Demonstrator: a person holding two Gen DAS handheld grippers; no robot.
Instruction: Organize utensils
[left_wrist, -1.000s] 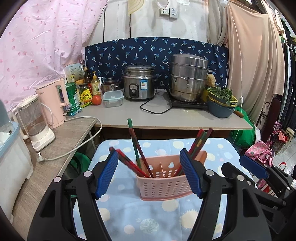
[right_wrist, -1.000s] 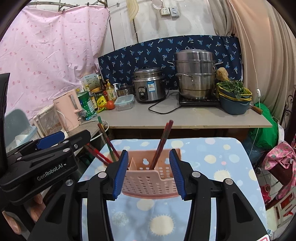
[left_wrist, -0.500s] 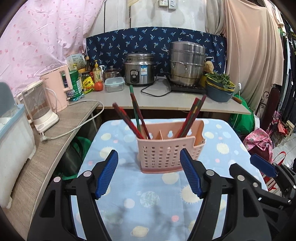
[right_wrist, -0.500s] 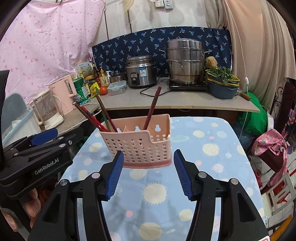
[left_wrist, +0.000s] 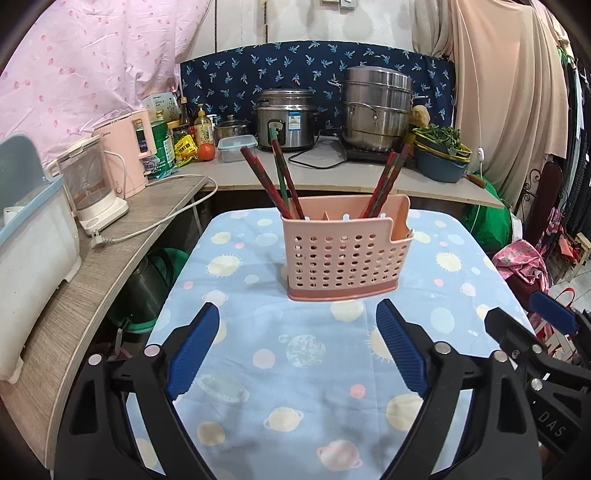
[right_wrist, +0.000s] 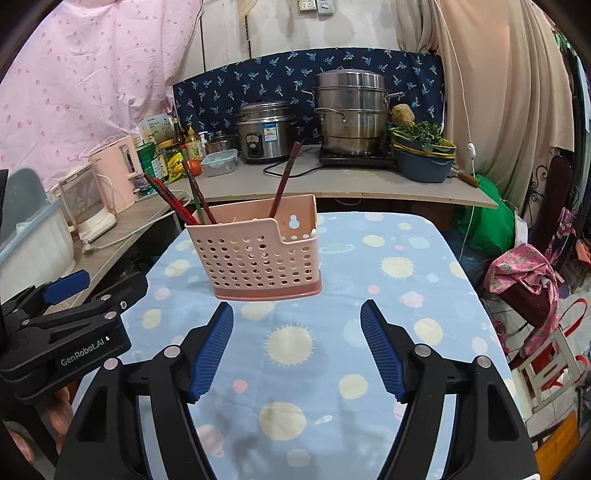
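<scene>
A pink perforated utensil basket (left_wrist: 343, 254) stands upright on the blue planet-print tablecloth (left_wrist: 295, 369); it also shows in the right wrist view (right_wrist: 258, 254). Several red and green chopsticks (left_wrist: 275, 181) lean in its left compartment, and red ones (left_wrist: 388, 177) lean in its right compartment. My left gripper (left_wrist: 297, 345) is open and empty, a short way in front of the basket. My right gripper (right_wrist: 295, 347) is open and empty, also just in front of the basket. The left gripper's body (right_wrist: 62, 343) shows at the left of the right wrist view.
A counter behind holds a rice cooker (left_wrist: 286, 118), a steel steamer pot (left_wrist: 376, 107), a blue bowl of greens (left_wrist: 441, 151), a pink kettle (left_wrist: 125, 155) and a blender jug (left_wrist: 92, 188). A white bin (left_wrist: 29, 258) stands at left. Bags (right_wrist: 524, 273) lie right of the table.
Both grippers have drawn back from the basket, which now stands clear ahead of the fingertips instead of between them. The basket and chopsticks have stayed in place.
</scene>
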